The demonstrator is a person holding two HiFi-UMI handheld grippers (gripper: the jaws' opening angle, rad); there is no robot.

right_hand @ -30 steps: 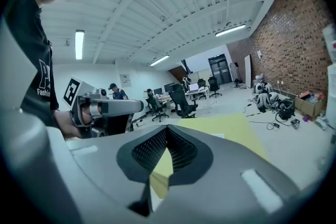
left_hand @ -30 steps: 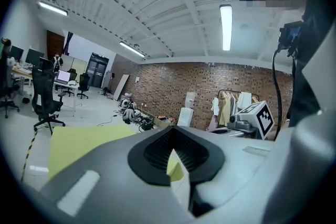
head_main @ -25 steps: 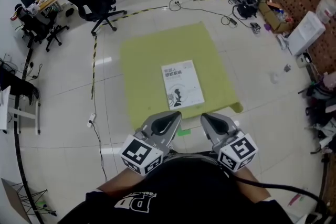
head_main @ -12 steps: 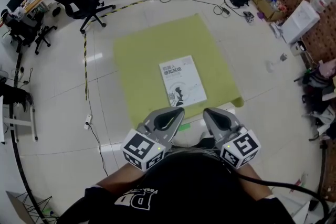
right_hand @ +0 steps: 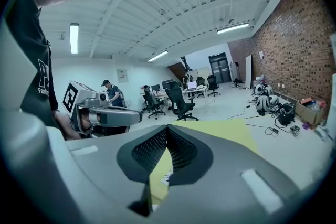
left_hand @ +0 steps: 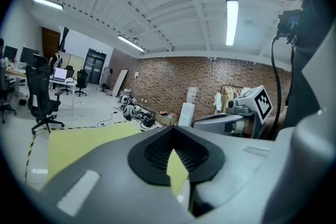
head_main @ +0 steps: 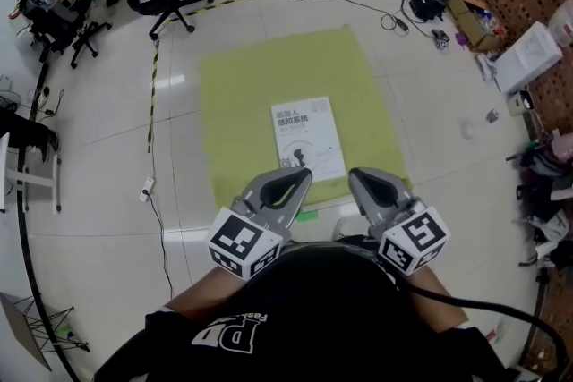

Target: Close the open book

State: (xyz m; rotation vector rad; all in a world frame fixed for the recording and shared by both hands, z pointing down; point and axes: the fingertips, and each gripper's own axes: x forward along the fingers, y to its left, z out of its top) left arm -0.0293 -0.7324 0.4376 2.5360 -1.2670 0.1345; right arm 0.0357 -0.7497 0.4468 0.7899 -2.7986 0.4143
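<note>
The book (head_main: 308, 137) lies shut on the yellow mat (head_main: 233, 94), near the left gripper (head_main: 299, 181) and right gripper (head_main: 362, 181), both with jaws pressed together.

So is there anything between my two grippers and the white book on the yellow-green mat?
Nothing visible does. The white book lies flat on the yellow-green mat, below and just ahead of the left gripper and right gripper. Only open air separates their tips from it.
</note>
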